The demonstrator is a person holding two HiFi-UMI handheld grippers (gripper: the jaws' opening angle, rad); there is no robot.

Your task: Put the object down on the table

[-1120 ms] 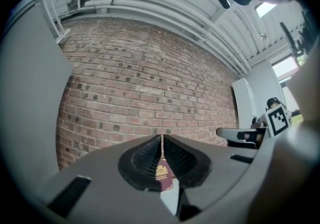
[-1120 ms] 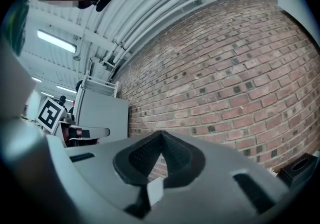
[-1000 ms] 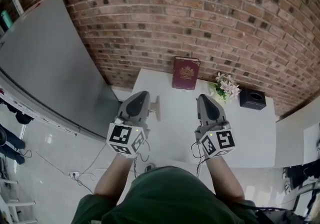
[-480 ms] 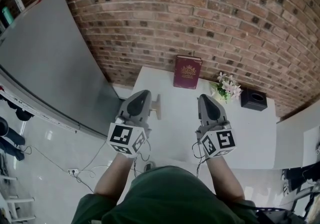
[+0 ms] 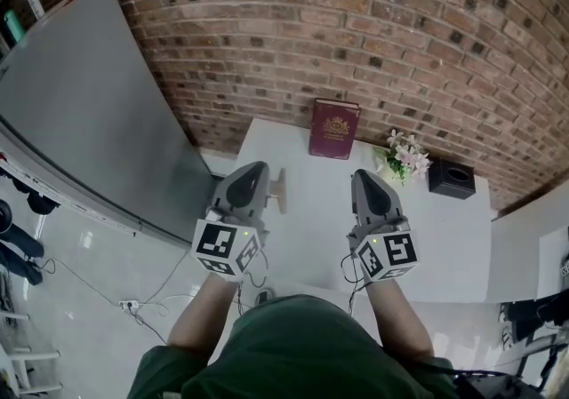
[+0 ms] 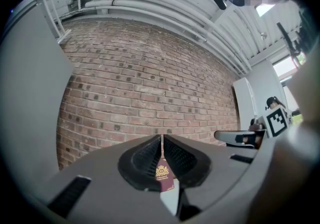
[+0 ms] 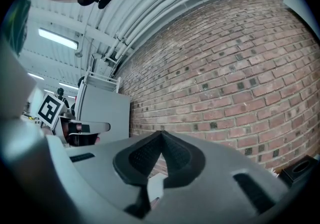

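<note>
A maroon book point(image 5: 333, 129) with a gold emblem stands upright against the brick wall at the far edge of the white table point(image 5: 436, 237). In the left gripper view the book point(image 6: 164, 175) shows low down, in the gap under the shut jaws. My left gripper point(image 5: 252, 170) hovers level over the table's left edge, its pads point(image 6: 150, 153) closed with nothing between them. A small pale wooden piece point(image 5: 278, 191) shows just right of it; I cannot tell whether they touch. My right gripper point(image 5: 364, 177) hangs over the table's middle, its jaws meeting on nothing point(image 7: 161, 135).
A bunch of pale flowers point(image 5: 402, 155) and a black box point(image 5: 450, 177) sit at the table's far right. A tall grey panel point(image 5: 80, 113) stands left of the table. The brick wall point(image 5: 373, 24) closes off the far side.
</note>
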